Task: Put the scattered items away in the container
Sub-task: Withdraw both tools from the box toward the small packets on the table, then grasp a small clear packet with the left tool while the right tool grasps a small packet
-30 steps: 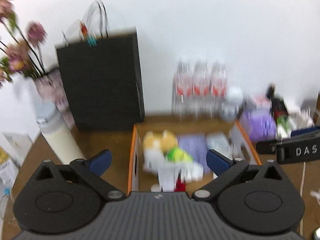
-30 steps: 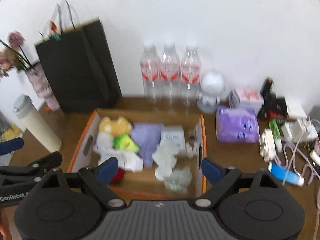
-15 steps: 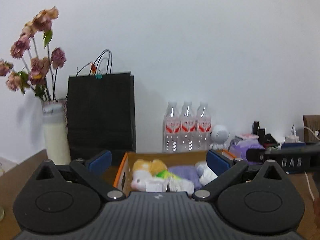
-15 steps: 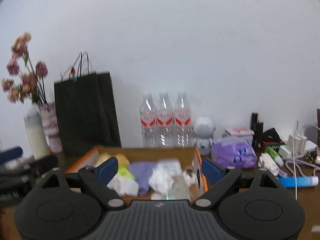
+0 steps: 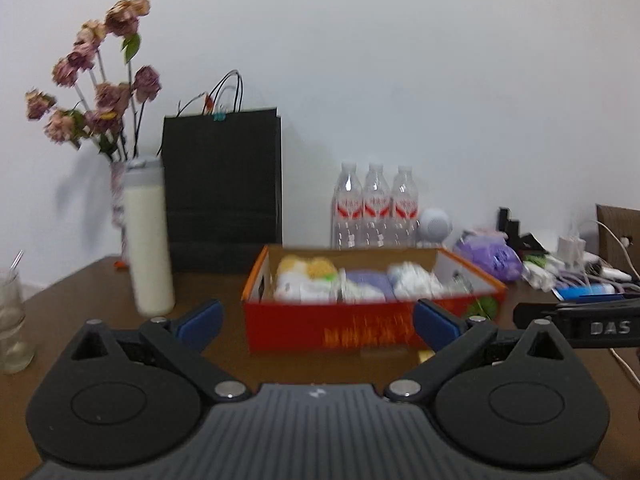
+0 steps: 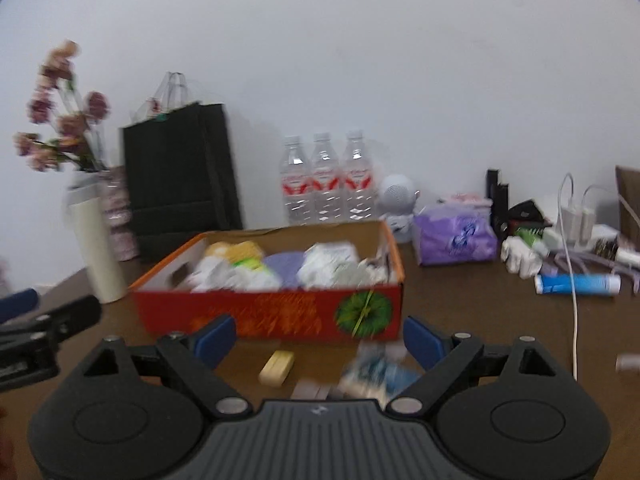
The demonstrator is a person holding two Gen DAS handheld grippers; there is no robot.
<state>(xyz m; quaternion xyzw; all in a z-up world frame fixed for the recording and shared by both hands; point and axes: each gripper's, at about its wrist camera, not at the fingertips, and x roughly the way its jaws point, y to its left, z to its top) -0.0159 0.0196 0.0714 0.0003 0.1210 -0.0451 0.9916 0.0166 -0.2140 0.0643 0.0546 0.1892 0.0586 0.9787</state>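
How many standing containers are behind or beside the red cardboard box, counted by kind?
Clear plastic water bottles with red labels: 3
Black paper bag with handles: 1
Tall cream-white tumbler: 1
Flower vase: 1
Total: 6

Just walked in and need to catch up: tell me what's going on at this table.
A person is tidying loose items into the orange cardboard box, working a handheld gripper in each hand. The box already holds a plush toy, tissue packs and crumpled wrappers. Both the left gripper and right gripper are open and empty, low in front of the box. A small yellow block and some blurred packets lie on the table before the right gripper, not yet picked up.
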